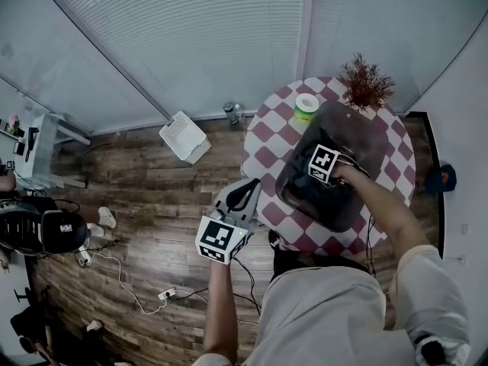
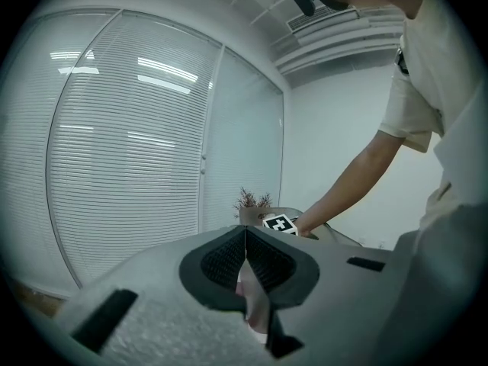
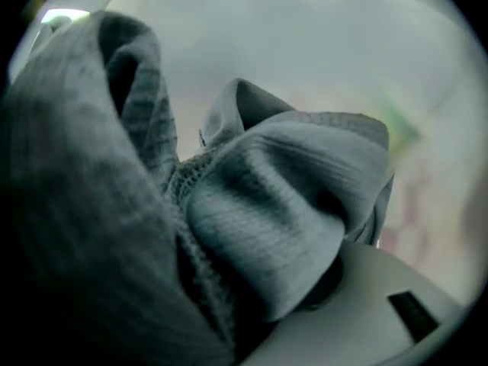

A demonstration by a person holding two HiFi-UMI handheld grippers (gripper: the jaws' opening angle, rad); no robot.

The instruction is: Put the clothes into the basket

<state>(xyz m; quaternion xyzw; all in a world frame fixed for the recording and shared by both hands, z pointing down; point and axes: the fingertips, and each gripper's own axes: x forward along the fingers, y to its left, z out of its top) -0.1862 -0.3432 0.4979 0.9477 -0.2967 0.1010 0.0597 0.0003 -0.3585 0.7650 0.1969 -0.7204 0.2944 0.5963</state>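
Note:
A dark basket (image 1: pixel 358 147) stands on a round table with a red and white checked cloth (image 1: pixel 268 128). My right gripper (image 1: pixel 323 168) points steeply down into the basket, and only its marker cube shows from the head view. In the right gripper view its jaws are shut on a bunched grey ribbed garment (image 3: pixel 282 204), which fills most of that view. My left gripper (image 2: pixel 245 256) is shut, its pads meeting with nothing held. It hovers beside the table's left edge (image 1: pixel 242 198), pointing toward the basket.
A green cup (image 1: pixel 306 107) and a dried plant (image 1: pixel 366 82) stand at the table's far side. A white box (image 1: pixel 185 137) lies on the wooden floor by the blinds. Cables and a power strip (image 1: pixel 164 293) lie on the floor at lower left.

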